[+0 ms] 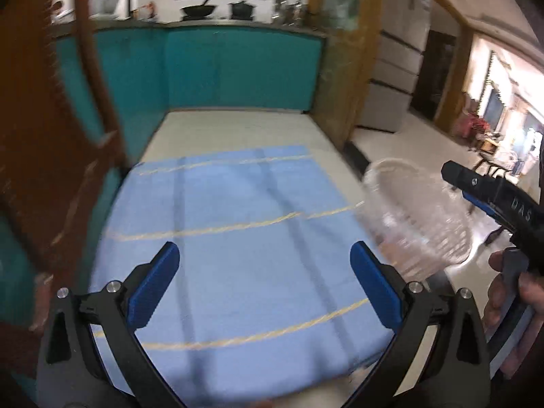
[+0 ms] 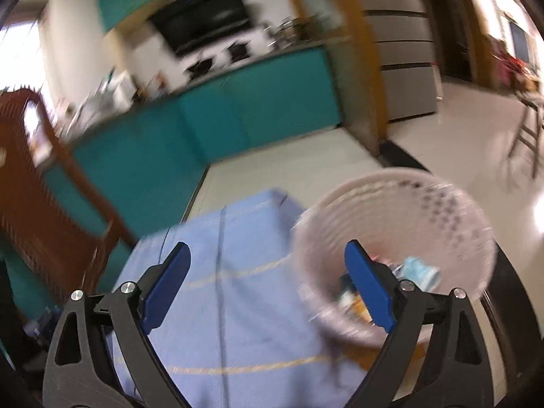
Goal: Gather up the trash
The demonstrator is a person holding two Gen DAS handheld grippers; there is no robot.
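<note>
Behind right hand-held gripper (image 2: 267, 282), blurred basket (image 2: 442, 210); contents indistinct.

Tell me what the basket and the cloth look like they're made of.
Basket: likely thin white plastic, matte, with rows of punched holes and ribbed walls; motion blur leaves it uncertain. Cloth: woven fabric, matte blue with dark and yellow stripes, draping over the table edge.

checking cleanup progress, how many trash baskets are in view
1: a white perforated basket right of the blue cloth, trash inside; same basket in the left view.
</note>
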